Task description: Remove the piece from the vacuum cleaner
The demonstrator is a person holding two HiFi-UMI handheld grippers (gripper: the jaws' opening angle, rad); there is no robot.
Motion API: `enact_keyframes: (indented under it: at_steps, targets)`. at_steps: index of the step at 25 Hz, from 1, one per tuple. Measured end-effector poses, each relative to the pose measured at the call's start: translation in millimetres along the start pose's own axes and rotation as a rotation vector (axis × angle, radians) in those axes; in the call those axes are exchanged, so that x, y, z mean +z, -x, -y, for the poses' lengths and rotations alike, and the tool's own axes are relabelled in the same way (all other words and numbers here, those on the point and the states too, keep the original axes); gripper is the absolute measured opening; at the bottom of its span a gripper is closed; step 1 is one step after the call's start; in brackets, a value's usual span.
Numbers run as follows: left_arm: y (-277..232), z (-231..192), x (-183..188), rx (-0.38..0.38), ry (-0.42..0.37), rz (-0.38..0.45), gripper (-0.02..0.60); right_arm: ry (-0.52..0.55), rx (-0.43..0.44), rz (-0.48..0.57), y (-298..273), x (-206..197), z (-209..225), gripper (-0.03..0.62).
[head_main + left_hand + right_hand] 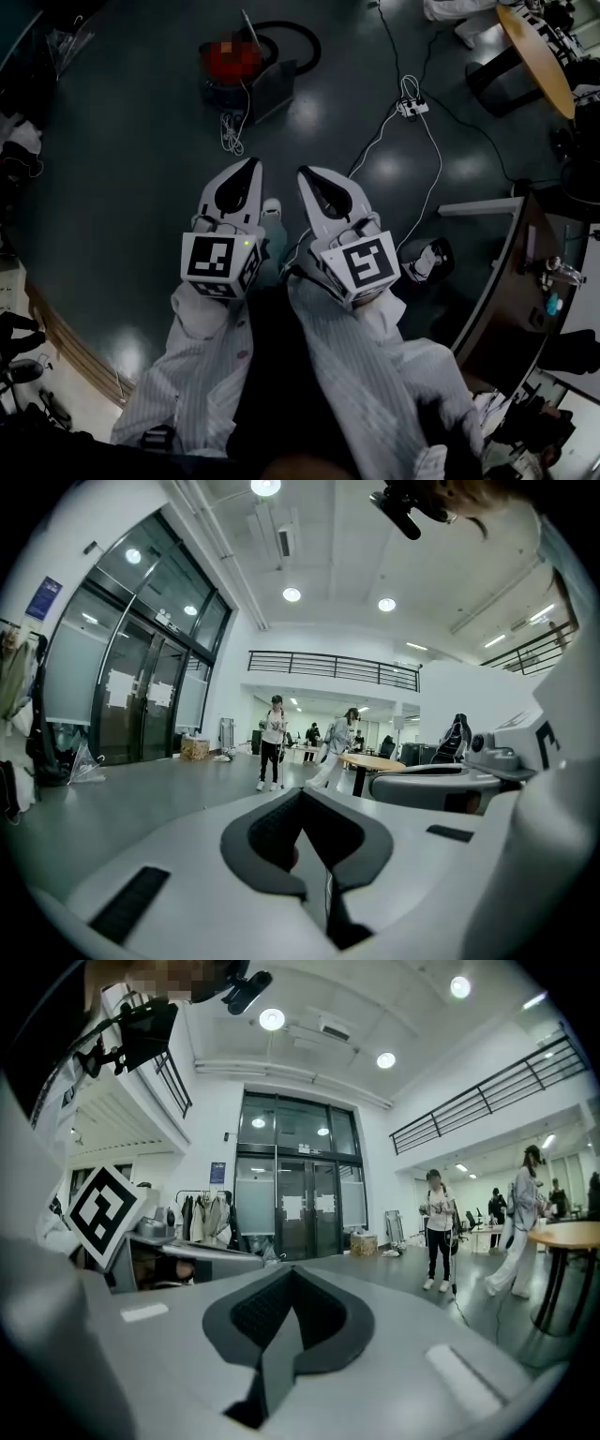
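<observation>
The vacuum cleaner (230, 64), a red canister with a black hose (298, 42) looped behind it, stands on the dark floor far ahead of me. A grey flat part (272, 89) leans beside it. My left gripper (253, 165) and right gripper (304, 174) are held side by side close to my body, well short of the vacuum. Both point forward with their jaws shut and nothing between them. In the gripper views, the left gripper (302, 795) and the right gripper (291, 1275) look level across the hall, and neither shows the vacuum.
A white cable runs from a power strip (411, 108) across the floor toward my feet. A round wooden table (536, 52) stands at the far right, a desk (520, 272) at the right, a dark bag (427, 260) beside it. People (273, 740) stand far off near glass doors (295, 1208).
</observation>
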State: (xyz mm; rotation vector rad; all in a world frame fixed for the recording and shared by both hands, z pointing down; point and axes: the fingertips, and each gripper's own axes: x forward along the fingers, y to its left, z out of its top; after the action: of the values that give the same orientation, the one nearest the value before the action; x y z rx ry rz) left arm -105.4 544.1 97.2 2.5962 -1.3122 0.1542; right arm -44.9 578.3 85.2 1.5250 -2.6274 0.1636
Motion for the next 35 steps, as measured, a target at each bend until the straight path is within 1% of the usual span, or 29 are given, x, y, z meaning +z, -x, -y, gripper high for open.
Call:
enact_keyframes:
  at_steps: [2,5,8,11,14,16,20,25,28,30,32,35]
  targets:
    - [-34.5,-22.3,14.8,-0.015,-0.001,0.0,0.005,0.029,0.0,-0.001,-39.2,14.8,19.0,0.0]
    - [-82.6,-49.9,35.0,-0.053,-0.007,-0.006,0.005,0.043,0.0,0.005,-91.2,34.5,46.7,0.0]
    - [-123.4,-76.7,47.2,-0.074,-0.013,-0.021,0.005,0.042,-0.027,-0.019,-133.7,41.0,74.2,0.0]
    - [-163.0,-105.7,49.8,-0.066,0.0,-0.047,0.005,0.03,-0.058,-0.061,-173.2,37.5,107.7,0.0]
    - [-199.1,-129.6,43.5,-0.038,0.02,-0.081,0.005,0.007,-0.064,-0.097,-206.0,27.7,143.5,0.0]
    - [-226.0,-145.2,40.9,-0.017,0.033,-0.09,0.005,0.001,-0.048,-0.092,-230.8,24.8,166.6,0.0]
    - [-292.8,-178.0,46.7,0.033,0.05,-0.081,0.005,0.005,0.012,-0.076,-290.1,24.5,216.6,0.0]
    - [-396.6,-213.7,76.2,0.106,0.043,-0.07,0.005,0.028,0.1,-0.087,-372.3,42.1,301.2,0.0]
    - [-456.6,-237.7,88.7,0.158,0.064,-0.075,0.005,0.044,0.177,-0.117,-419.9,45.3,348.6,0.0]
    - [-491.3,-255.2,90.8,0.196,0.089,-0.081,0.005,0.049,0.238,-0.158,-448.3,38.8,374.0,0.0]
    - [-517.3,-273.4,85.5,0.237,0.113,-0.085,0.005,0.047,0.297,-0.211,-474.5,23.1,395.1,0.0]
    - [-539.2,-300.4,58.4,0.304,0.142,-0.14,0.005,0.058,0.388,-0.283,-512.2,-8.4,413.1,0.0]
